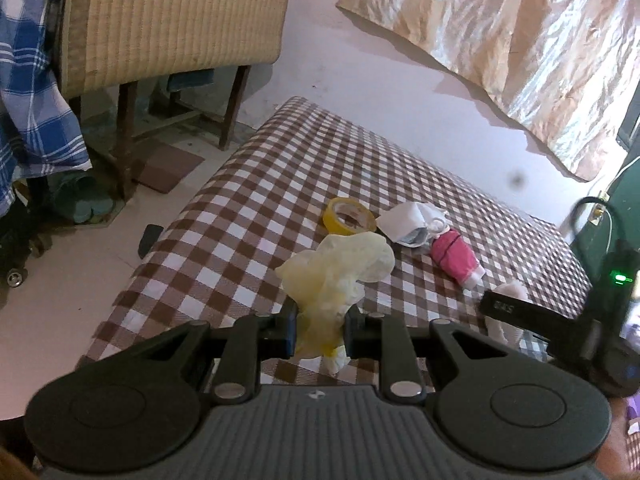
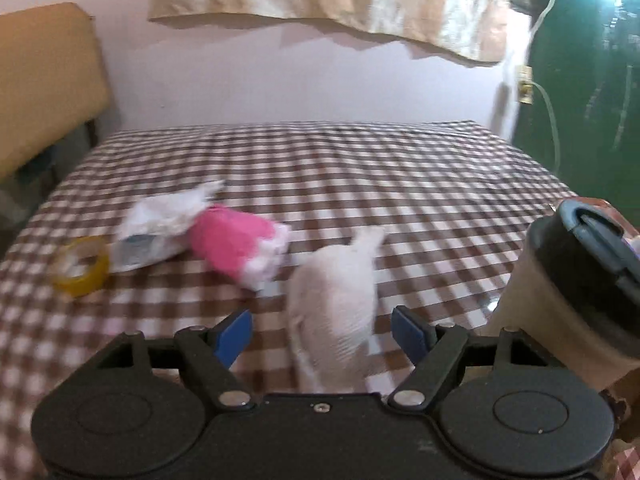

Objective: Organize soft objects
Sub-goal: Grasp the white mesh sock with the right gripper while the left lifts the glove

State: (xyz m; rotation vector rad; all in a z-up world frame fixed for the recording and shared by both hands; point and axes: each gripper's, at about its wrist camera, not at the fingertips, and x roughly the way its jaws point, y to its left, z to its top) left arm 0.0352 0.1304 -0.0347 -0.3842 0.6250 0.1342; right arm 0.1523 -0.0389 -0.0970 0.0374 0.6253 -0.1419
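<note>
Left tongs are clamped on a yellow glove, which rises crumpled ahead of the pads; right tongs stand apart, jaws opening, with a white sock between them on the desk, no pad touching. Risk: closing early may pinch the checked cloth with the sock, or catch only a fold that slips. The sock's long axis runs away from the tongs, narrow end farthest.
</note>
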